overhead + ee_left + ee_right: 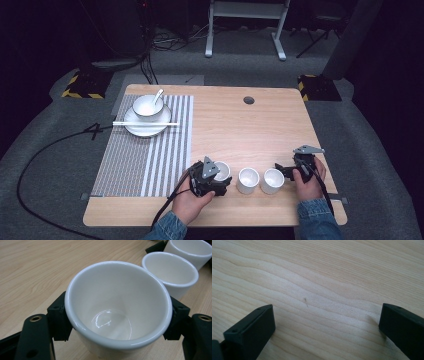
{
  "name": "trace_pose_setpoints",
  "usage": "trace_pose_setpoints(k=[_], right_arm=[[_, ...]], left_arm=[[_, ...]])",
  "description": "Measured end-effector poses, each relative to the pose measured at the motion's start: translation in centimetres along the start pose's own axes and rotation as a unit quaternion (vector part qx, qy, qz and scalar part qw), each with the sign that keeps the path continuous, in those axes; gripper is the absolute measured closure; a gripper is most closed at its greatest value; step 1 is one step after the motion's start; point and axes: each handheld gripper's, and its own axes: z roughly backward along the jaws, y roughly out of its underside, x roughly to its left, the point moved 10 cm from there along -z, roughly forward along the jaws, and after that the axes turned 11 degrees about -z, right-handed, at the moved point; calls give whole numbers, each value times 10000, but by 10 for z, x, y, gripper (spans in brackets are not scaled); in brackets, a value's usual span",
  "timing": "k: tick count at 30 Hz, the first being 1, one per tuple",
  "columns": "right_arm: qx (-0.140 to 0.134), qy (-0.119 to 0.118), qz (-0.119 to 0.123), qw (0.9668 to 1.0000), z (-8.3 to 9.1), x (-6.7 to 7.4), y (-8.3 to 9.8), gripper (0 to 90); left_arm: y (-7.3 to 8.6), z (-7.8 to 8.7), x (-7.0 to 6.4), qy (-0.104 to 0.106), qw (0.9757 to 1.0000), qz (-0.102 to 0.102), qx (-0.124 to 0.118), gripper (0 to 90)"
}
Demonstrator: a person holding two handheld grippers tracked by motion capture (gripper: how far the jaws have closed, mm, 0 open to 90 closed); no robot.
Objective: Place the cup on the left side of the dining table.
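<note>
Three white cups stood in a row near the front edge of the desk (280, 120), right of the striped mat (150, 150). The left tongs (216, 181) were clenched on the left cup (221, 171); in the left gripper view the black jaws pressed the cup (117, 305) from both sides just under its rim, a grip low enough to hold without slipping off the glazed lip. The cup looked slightly tipped toward the camera, so it may have been just lifted or about to be, though I could not tell whether its base was clear of the wood.

The middle cup (248, 180) sat just beside it, close to touching in the left gripper view (172, 275), with the right cup (272, 180) beyond (192, 250). That tight spacing explains the sideways grasp: jaws at the near and far sides would miss the neighbour.

The right tongs (281, 172) were released, jaws wide apart over bare wood in the right gripper view (327, 322), holding nothing. They waited just right of the right cup, probably ready to take or steady it.

At the far left, on the mat, a bowl (147, 107) with a spoon (158, 95) rested on a plate (145, 129), chopsticks (145, 123) laid across. The place setting suggests the cups were meant to go there.
</note>
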Motion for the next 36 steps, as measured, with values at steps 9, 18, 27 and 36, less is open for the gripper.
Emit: trace_pose_setpoints(k=[9, 18, 27, 36], right_arm=[[-1, 0, 2, 10000, 0, 0, 0, 3], [0, 1, 1, 10000, 0, 0, 0, 3], [0, 0, 0, 10000, 0, 0, 0, 3], [1, 0, 1, 10000, 0, 0, 0, 3]], left_arm=[[-14, 15, 13, -66, 9999, 50, -74, 270], [-28, 27, 31, -201, 9996, 86, -166, 270], [-28, 35, 58, -413, 9987, 248, -178, 270], [-18, 50, 99, -824, 9958, 374, -129, 270]])
